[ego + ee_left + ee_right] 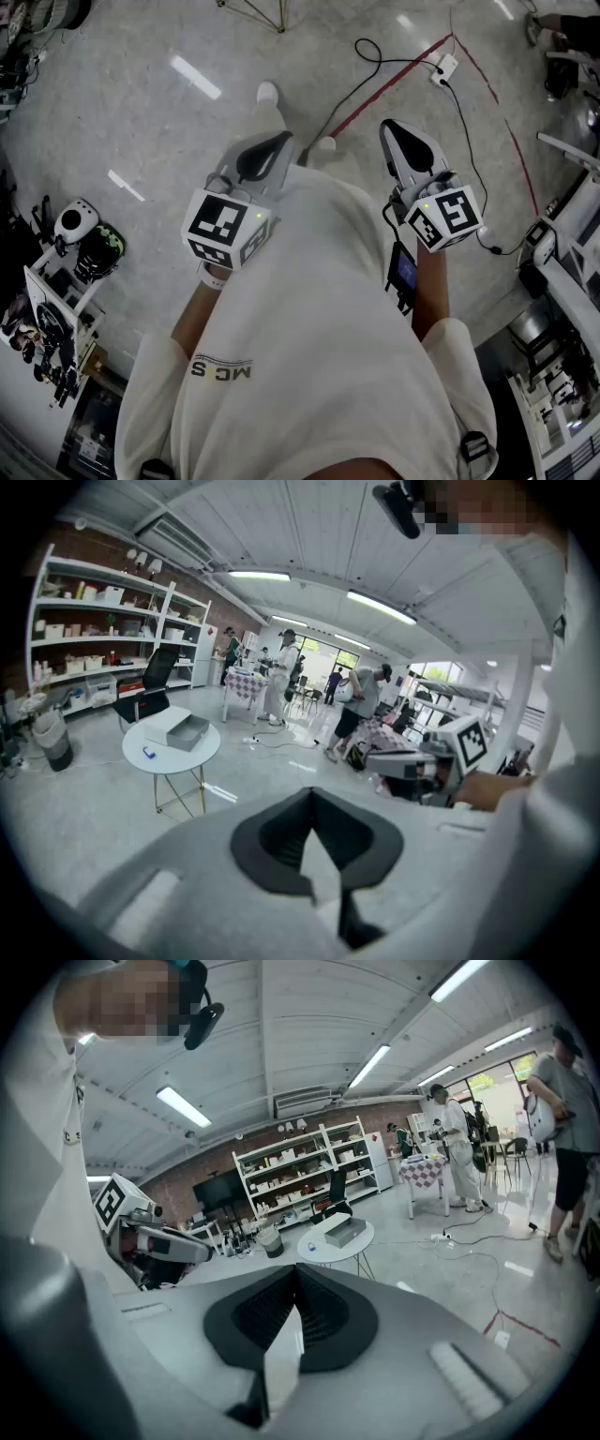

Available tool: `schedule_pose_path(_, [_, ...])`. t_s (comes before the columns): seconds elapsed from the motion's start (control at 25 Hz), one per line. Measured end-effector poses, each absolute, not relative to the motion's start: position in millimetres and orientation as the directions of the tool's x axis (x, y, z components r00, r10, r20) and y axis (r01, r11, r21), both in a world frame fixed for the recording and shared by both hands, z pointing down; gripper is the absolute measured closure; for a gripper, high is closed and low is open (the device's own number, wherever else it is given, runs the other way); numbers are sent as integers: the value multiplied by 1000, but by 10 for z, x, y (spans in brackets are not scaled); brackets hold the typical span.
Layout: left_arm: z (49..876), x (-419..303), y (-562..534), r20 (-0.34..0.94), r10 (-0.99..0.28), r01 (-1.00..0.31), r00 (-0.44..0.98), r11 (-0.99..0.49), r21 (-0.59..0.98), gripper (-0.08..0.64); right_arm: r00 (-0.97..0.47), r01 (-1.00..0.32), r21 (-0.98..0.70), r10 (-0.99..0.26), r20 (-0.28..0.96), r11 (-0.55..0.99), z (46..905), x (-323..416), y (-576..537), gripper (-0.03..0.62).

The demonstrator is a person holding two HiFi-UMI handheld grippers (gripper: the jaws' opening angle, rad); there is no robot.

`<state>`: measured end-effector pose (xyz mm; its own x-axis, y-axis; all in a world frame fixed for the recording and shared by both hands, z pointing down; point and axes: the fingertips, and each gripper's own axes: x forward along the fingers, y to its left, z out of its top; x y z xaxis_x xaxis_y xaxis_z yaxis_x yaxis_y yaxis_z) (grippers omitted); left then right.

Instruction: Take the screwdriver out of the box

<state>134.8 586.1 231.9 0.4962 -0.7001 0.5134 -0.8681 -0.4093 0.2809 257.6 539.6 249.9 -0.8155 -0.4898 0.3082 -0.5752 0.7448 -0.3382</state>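
Observation:
A grey open box (187, 731) stands on a small round white table (161, 761) far off across the room; the right gripper view shows the same box (345, 1232) and table (323, 1252). A small blue object (148, 753) lies on the tabletop beside the box. I cannot make out a screwdriver. My left gripper (265, 150) and right gripper (398, 139) are both held up against the person's white shirt, far from the table. Each has its jaws shut, with nothing between them.
Black cables, a white power strip (442, 66) and a red tape line (394, 84) cross the floor ahead. Shelving (103, 630), an office chair (150, 682) and a bin (52, 738) line the wall. Several people (281, 672) stand beyond the table.

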Motion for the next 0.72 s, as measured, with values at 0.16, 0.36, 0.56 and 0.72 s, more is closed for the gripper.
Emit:
schedule_pose_path(0.16, [1996, 1254, 6315, 484, -722, -869, 495, -406, 283, 560, -800, -598, -361, -503, 328, 716, 2251, 2579, 6017, 591])
schedule_pose_path(0.36, [1694, 1005, 6420, 441, -759, -878, 479, -413, 243, 560, -780, -624, -321, -542, 313, 712, 1957, 2391, 6163, 591])
schedule_pose_path(0.56, [1601, 836, 6522, 445, -759, -877, 476, -447, 175, 560, -785, -618, -306, -554, 276, 724, 1724, 2192, 6263, 591])
schedule_pose_path(0.72, [1689, 894, 6514, 454, -747, -872, 486, -449, 194, 560, -794, -607, -253, -555, 250, 754, 1566, 2251, 6316, 592])
